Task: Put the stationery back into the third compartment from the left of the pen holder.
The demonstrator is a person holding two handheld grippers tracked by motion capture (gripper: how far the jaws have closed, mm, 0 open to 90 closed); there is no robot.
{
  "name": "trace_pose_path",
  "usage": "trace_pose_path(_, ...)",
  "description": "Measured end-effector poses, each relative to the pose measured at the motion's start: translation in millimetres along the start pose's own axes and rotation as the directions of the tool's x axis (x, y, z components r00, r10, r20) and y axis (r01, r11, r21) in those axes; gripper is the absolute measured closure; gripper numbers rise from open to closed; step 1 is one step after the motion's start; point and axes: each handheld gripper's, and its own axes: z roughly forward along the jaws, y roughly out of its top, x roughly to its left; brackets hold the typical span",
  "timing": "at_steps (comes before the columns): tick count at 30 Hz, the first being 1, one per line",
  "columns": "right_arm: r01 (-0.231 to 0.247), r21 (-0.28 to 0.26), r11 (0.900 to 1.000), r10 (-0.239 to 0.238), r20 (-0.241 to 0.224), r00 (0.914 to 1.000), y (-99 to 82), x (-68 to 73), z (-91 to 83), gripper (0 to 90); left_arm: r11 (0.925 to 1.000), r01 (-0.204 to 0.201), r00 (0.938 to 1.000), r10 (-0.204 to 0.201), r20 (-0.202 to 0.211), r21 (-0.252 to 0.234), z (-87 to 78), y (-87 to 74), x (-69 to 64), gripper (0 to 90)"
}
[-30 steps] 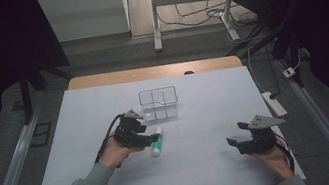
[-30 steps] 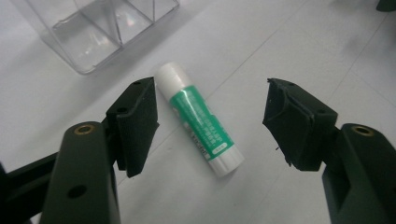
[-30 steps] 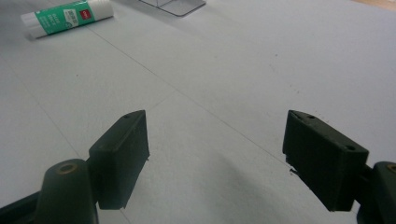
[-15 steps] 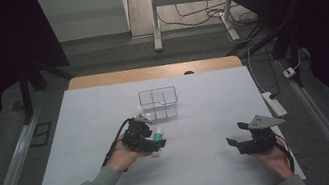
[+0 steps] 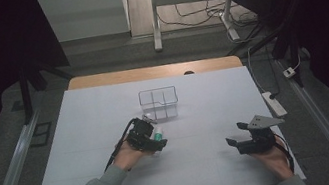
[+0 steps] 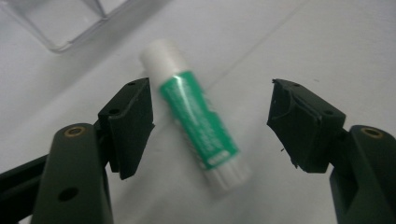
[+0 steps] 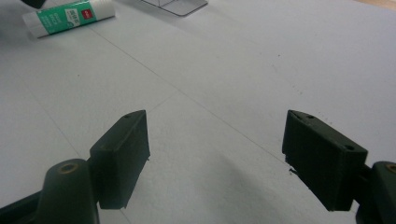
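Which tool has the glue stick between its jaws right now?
The left tool: its open jaws straddle the glue stick. The right tool hangs open over bare table.

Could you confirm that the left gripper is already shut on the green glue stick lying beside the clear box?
Not quite: the left gripper is open, its jaws either side of the glue stick, as the left gripper view shows. The stick does lie beside the clear box.

Dim surroundings frame the evenly lit white table (image 5: 105, 112) in the high view, while both gripper views are soft, blurred close up, with faint shadows.
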Motion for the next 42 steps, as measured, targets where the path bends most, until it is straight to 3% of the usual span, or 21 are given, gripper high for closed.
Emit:
trace_pose_path(6, 0.001, 0.002, 1.0, -0.001, 0.002, 1.0, -0.1, -0.3, 0.3, 22.7, 0.9989, 0.045, 0.9987, -0.044, -0.025, 0.014, 11.3, 10.0, 11.5, 31.7)
trace_pose_path(15, -0.001, 0.006, 1.0, 0.001, 0.003, 1.0, -0.3, -0.4, 1.1, 22.7, 0.9975, 0.061, 0.9979, -0.06, -0.025, 0.036, 26.0, 20.1, 15.9, 34.8)
trace_pose_path(23, -0.001, 0.01, 0.9999, 0.001, 0.008, 1.0, -0.4, -0.4, 1.3, 22.8, 0.9954, 0.055, 0.9976, -0.052, -0.047, 0.079, 37.1, 23.4, 13.8, 45.1)
trace_pose_path(30, 0.003, 0.017, 0.9999, -0.003, 0.015, 0.9999, -0.2, -0.4, 1.3, 22.8, 0.9958, 0.047, 0.9949, -0.039, -0.093, 0.079, 38.0, 22.6, 7.9, 54.7)
trace_pose_path(38, 0.001, 0.013, 0.9999, -0.001, 0.014, 0.9999, -0.2, -0.5, 1.0, 22.9, 0.9971, 0.05, 0.996, -0.046, -0.077, 0.057, 37.3, 20.0, 7.6, 61.8)
trace_pose_path(42, -0.001, 0.007, 1.0, 0.001, 0.014, 0.9999, -0.4, -0.8, 1.0, 22.9, 0.9983, 0.046, 0.9983, -0.045, -0.036, 0.035, 32.0, 19.2, 9.6, 62.7)
